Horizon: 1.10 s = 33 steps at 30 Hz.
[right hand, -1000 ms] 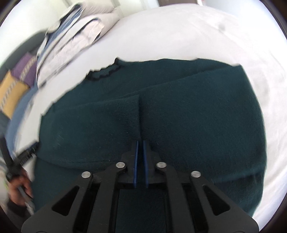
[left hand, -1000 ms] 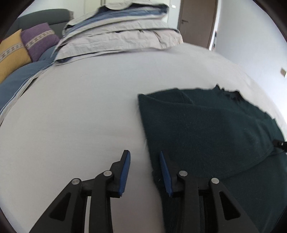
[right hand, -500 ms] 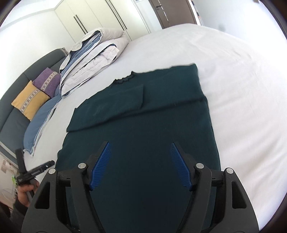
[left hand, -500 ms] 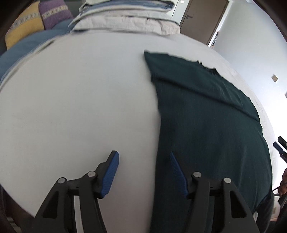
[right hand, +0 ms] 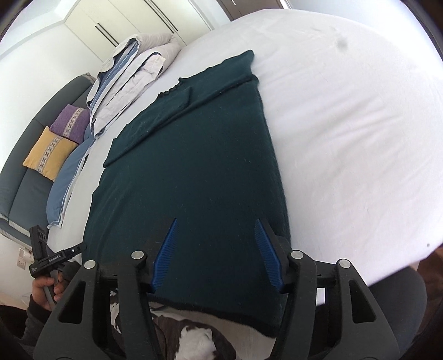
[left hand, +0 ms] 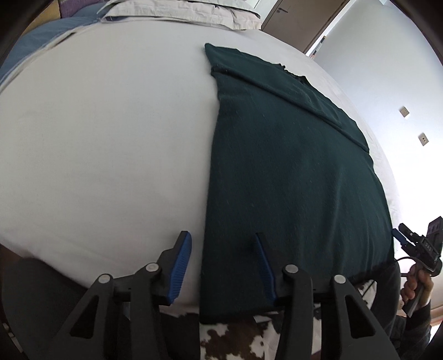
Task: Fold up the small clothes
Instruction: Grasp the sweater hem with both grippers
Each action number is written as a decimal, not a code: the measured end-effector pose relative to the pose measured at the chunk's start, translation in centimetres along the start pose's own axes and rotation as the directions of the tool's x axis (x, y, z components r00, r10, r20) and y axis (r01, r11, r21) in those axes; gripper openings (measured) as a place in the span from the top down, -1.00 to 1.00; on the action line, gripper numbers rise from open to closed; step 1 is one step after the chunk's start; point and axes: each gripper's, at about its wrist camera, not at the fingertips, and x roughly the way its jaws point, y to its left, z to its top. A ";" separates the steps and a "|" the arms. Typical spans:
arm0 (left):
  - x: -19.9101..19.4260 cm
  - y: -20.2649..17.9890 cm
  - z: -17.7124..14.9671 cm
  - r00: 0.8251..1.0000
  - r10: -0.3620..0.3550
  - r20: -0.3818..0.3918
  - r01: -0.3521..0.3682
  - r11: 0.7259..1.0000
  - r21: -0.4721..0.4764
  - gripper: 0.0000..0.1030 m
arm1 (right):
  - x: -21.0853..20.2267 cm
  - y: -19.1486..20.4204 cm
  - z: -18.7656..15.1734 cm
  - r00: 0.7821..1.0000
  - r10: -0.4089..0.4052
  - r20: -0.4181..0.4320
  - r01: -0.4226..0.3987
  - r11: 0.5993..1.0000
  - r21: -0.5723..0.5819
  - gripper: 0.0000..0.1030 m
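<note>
A dark green sweater lies flat on the white bed, both sleeves folded across its chest near the collar. Its hem hangs over the near bed edge. My left gripper is open and empty above the sweater's left hem edge. My right gripper is open and empty above the hem near the sweater's right side. Each gripper shows in the other's view, at the right and at the left.
A stack of folded bedding lies at the head of the bed. A dark sofa with yellow and purple cushions stands left. A cowhide rug lies below the bed edge. A door is beyond.
The right gripper let go of the folded sleeve and opened. Both grippers pulled back from the chest to the hem at the near bed edge.
</note>
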 end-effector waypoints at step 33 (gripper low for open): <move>-0.7 -0.4 -1.5 1.000 -0.012 -0.021 0.012 1.000 -0.013 0.86 | -0.1 -5.6 -2.5 0.976 -0.033 -0.217 0.057 0.993 0.102 0.83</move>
